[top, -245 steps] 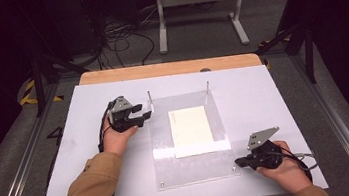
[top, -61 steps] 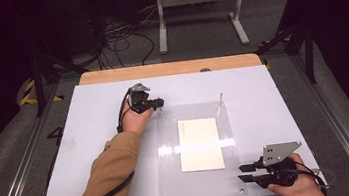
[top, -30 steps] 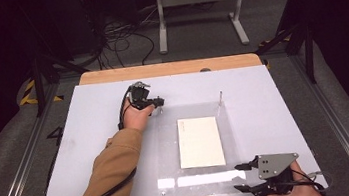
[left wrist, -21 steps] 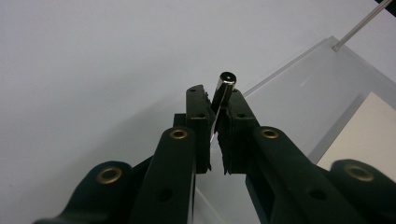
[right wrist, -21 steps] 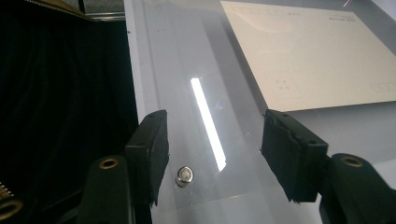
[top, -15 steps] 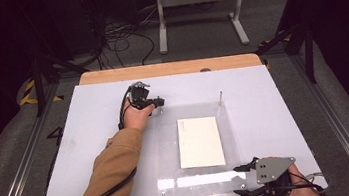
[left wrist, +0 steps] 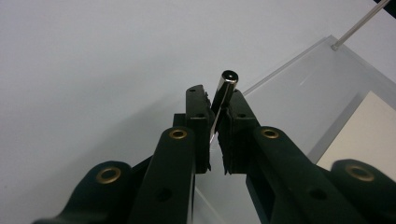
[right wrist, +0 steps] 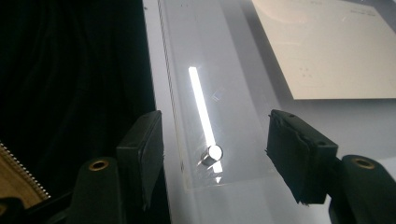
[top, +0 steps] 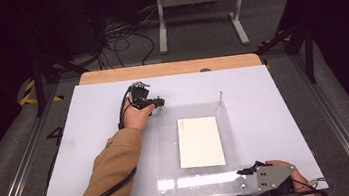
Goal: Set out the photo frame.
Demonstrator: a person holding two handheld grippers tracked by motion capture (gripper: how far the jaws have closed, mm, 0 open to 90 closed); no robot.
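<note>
Overhead, a white table (top: 92, 138) carries a clear plastic sheet (top: 165, 144) with a cream card (top: 200, 141) lying flat on its middle. The left tool (top: 159, 101) sits at the sheet's far left corner, held by a hand (top: 137, 117) in a tan sleeve (top: 111, 176). A thin metal pin (top: 220, 97) stands upright at the far right corner. The right tool (top: 246, 185) lies at the near right corner, near the table's edge, with a grey plate on top.

Along the left tool (left wrist: 215, 126), the two black jaws are clenched on a short metal post (left wrist: 223, 91) that rises between their tips at a slight tilt. The sheet's edge (left wrist: 299, 60) runs to the right behind it, and the far pin (left wrist: 359, 23) and a corner of the card (left wrist: 369, 126) show farther off.

Along the right tool (right wrist: 215, 154), the jaws stand wide apart, released, on either side of a small metal post (right wrist: 212, 154) set in the sheet's corner (right wrist: 233, 177). Neither jaw touches it. A bright streak of reflected light (right wrist: 201, 105) runs up the sheet from the post, and the card (right wrist: 327, 46) lies beyond to the right.
</note>
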